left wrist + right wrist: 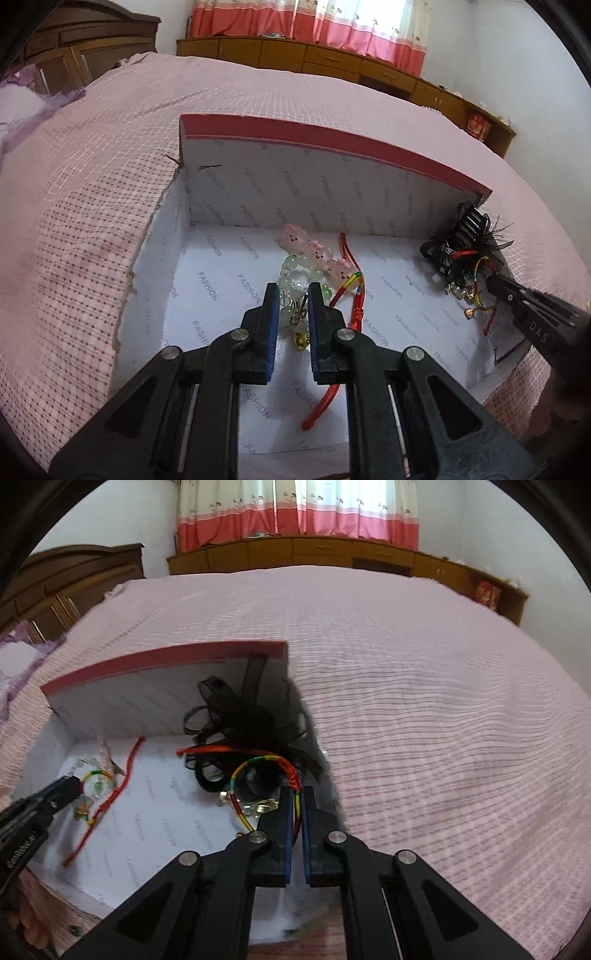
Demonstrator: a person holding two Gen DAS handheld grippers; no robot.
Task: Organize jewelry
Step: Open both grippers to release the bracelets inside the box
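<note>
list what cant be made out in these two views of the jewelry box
- Left wrist view: the left hand-held gripper hides part of the green bead bracelet.
- Left wrist view: small gold charms near the black hair clip are too small to identify.
- Right wrist view: blur smears the lettering on the box.
- Right wrist view: the multicoloured cord vanishes between the right hand-held gripper pads.

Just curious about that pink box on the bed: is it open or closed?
Open. The box has its pink-edged lid standing up behind it, so the white printed lining and the bead bracelet inside are exposed.

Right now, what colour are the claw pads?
Blue pads, seen best in the left wrist view.
</note>
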